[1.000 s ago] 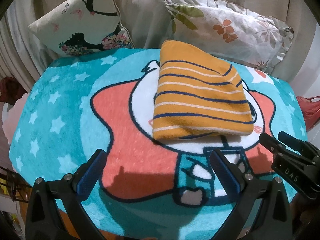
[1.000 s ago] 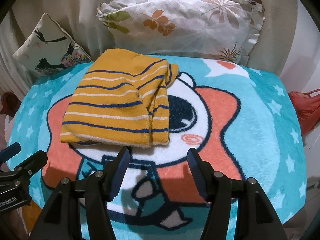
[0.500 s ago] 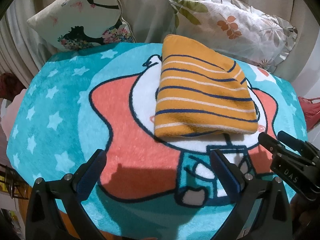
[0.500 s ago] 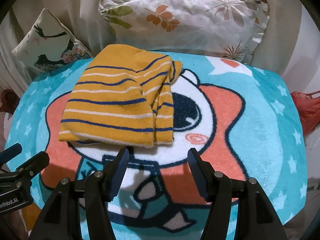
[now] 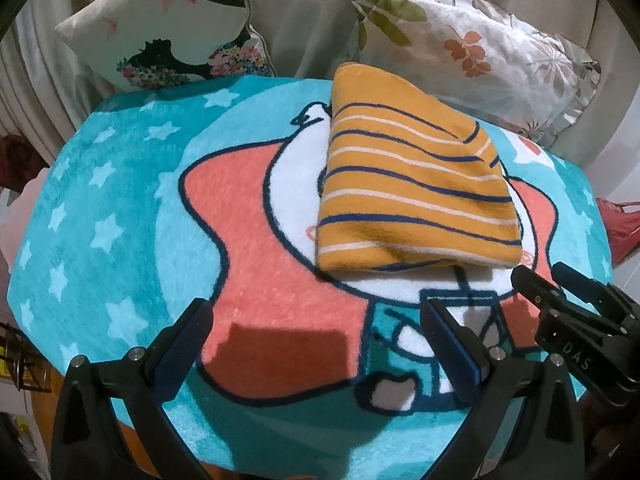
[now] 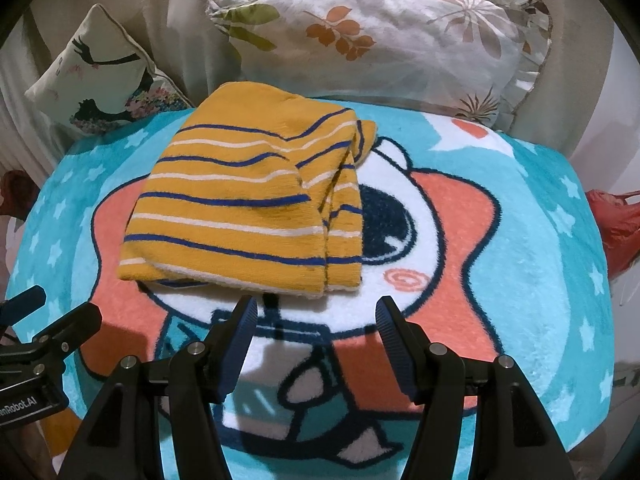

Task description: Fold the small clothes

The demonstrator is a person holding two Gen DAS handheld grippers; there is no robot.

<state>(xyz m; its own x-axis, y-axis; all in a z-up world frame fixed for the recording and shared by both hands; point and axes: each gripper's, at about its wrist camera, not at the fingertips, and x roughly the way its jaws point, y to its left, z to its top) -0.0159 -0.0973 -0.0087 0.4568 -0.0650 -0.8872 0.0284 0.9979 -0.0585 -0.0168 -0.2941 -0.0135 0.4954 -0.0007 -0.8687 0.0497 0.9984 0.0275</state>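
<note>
A small mustard-yellow garment with blue and white stripes (image 5: 412,184) lies folded flat on a teal cartoon blanket (image 5: 120,208). It also shows in the right wrist view (image 6: 248,208), with layered edges along its right side. My left gripper (image 5: 316,320) is open and empty, hovering near the blanket's front, short of the garment's near edge. My right gripper (image 6: 314,312) is open and empty, just in front of the garment's near hem. The right gripper's tips show at the right of the left wrist view (image 5: 560,280).
A white cushion with a black figure print (image 5: 168,32) and a floral frilled pillow (image 6: 380,32) lean against the beige sofa back behind the blanket. Something red (image 6: 616,220) lies off the blanket's right edge.
Both grippers have drifted slightly forward toward the garment; it looks a little closer. The garment itself has not moved and both grippers stay open.
</note>
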